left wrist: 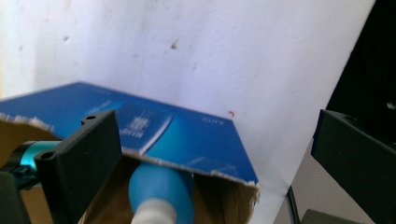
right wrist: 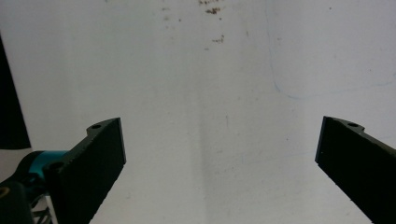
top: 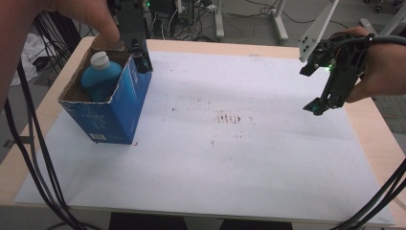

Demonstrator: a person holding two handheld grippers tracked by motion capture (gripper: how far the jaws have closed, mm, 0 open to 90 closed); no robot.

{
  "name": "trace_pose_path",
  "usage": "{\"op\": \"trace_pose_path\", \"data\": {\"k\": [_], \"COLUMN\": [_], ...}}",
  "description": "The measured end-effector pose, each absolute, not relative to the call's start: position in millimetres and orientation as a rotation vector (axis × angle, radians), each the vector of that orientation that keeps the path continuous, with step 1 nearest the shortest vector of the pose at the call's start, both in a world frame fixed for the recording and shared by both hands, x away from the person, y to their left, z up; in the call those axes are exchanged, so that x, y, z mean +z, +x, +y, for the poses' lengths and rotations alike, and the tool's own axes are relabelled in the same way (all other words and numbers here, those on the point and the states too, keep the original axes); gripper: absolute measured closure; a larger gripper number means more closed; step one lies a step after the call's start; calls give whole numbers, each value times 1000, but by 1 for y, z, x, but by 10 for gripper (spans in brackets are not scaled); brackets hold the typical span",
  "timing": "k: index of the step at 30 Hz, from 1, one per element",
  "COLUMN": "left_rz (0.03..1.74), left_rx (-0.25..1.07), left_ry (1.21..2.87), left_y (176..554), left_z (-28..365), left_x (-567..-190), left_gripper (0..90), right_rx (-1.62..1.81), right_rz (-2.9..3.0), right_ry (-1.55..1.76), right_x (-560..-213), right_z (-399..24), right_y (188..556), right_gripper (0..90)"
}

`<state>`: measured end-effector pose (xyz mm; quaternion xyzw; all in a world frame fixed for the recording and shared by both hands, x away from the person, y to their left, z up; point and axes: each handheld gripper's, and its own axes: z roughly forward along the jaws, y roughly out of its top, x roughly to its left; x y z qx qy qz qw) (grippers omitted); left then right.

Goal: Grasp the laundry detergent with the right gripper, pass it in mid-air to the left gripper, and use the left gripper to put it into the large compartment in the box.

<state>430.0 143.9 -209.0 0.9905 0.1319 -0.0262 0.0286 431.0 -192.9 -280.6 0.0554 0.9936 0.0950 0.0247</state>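
A pale wooden worktop (top: 201,47) is covered by a large white sheet of paper (top: 215,158) marked with small reddish-brown specks near its middle. At the far left of the sheet stands a blue cardboard box (top: 117,112), its top torn open and its brown inside showing. A blue bottle (top: 99,76) with a white cap stands upright inside the box, its neck rising to about the rim. The left gripper (top: 139,55), held in a hand (top: 91,19) above the box's far right corner, points down, and its fingers (left wrist: 81,158) are spread wide apart; one finger is over the box's opening, the other out beyond its blue side wall, and nothing is pinched between them. The right gripper (top: 320,103) hangs in the air over the right edge of the sheet, well apart from the box, with its fingers (right wrist: 88,163) also wide apart and holding nothing.
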Motion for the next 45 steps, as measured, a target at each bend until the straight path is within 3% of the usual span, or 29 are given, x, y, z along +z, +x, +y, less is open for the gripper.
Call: {"op": "trace_pose_path", "data": {"k": [18,45], "left_rz": [274,237], "left_rx": [-71,-57], "left_ry": [3060,3084], "left_y": [443,436], "left_z": [113,91], "left_x": [-222,-232], "left_gripper": [16,16], "right_rx": [216,211], "right_rz": [3111,3091], "right_ry": [162,162], "right_x": [-311,-305], "right_z": [-206,-205], "right_y": [460,453], "right_gripper": [9,10]}}
